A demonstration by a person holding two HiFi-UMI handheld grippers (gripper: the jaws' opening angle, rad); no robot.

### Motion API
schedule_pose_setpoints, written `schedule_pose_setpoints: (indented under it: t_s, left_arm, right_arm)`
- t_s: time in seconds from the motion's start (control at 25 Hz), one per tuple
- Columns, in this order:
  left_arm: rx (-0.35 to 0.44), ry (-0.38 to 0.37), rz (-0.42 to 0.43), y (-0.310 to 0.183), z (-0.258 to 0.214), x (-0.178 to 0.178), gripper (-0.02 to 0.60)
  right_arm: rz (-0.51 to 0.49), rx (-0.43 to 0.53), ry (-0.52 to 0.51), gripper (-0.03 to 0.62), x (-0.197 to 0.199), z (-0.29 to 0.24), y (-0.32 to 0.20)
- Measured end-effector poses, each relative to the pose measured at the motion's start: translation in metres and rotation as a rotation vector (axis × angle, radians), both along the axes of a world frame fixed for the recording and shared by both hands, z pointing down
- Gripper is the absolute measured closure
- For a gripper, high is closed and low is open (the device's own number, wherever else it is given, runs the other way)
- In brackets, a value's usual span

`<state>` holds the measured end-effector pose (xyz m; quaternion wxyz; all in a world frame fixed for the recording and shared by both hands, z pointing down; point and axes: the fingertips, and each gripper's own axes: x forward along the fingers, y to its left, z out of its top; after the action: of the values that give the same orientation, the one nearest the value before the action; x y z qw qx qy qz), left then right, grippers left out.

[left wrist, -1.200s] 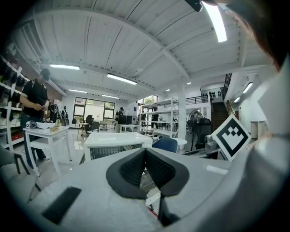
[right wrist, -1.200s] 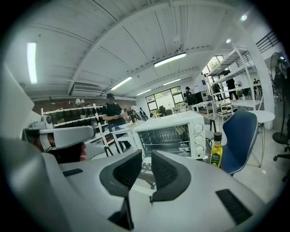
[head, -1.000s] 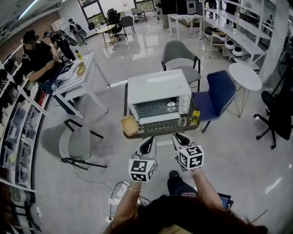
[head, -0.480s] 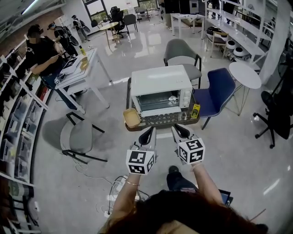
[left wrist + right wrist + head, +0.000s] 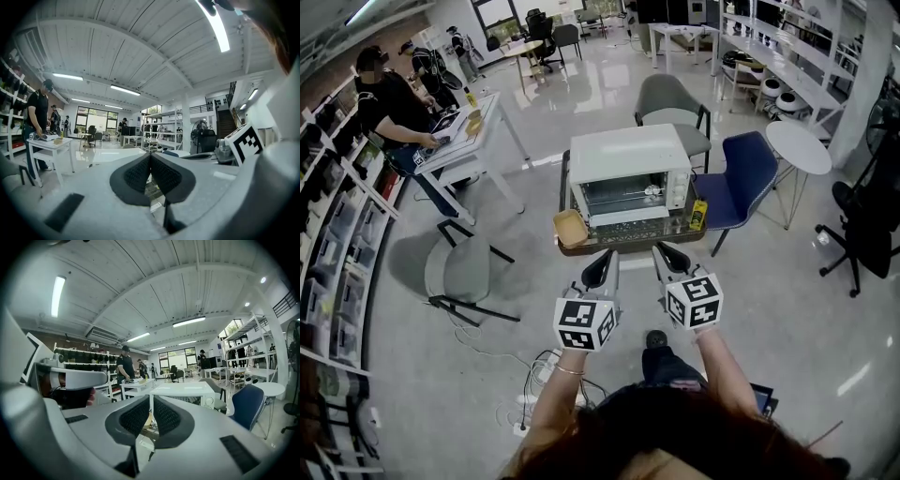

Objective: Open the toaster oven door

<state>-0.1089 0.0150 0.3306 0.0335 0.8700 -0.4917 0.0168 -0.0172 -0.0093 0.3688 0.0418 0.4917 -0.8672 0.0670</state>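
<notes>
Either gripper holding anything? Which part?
Nothing held. Left gripper: jaws together, empty. Right gripper: jaws have just been closing, a slit apart, nothing between. Both short of the white toaster oven.

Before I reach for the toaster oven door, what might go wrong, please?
The wooden tray sits at the table's front left corner and a yellow item at front right; reaching in might knock either off. The toaster oven stands on a small table, so pulling its door could drag it forward.

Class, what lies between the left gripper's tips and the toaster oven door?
Only a bare front strip of the small table, seen in the head view, separates the left gripper from the toaster oven door; the tan tray sits aside.
</notes>
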Motion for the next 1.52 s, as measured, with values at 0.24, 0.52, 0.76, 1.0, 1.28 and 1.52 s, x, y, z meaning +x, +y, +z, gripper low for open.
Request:
schedule_pose_setpoints:
  t_s: [0.24, 0.52, 0.76, 1.0, 1.28, 1.52]
  left_arm:
    - [0.007, 0.010, 0.001, 0.024, -0.008, -0.002, 0.566]
    - [0.018, 0.018, -0.008, 0.048, -0.020, -0.005, 0.566]
    - [0.018, 0.028, -0.018, 0.054, -0.026, -0.006, 0.566]
    - [0.026, 0.032, -0.019, 0.053, -0.032, 0.007, 0.566]
    - [0.021, 0.034, -0.027, 0.047, -0.034, 0.024, 0.566]
    - [0.026, 0.030, -0.040, 0.035, -0.040, 0.039, 0.566]
  right_arm:
    - [0.004, 0.028, 0.007, 0.576, -0.002, -0.013, 0.024]
    - [0.007, 0.042, 0.008, 0.583, -0.006, -0.025, 0.049]
    - [0.009, 0.056, 0.003, 0.589, -0.006, -0.033, 0.056]
    - [0.010, 0.074, -0.007, 0.592, 0.006, -0.040, 0.058]
    - [-0.001, 0.091, -0.005, 0.592, 0.024, -0.049, 0.058]
    - [-0.025, 0.114, -0.004, 0.592, 0.036, -0.059, 0.048]
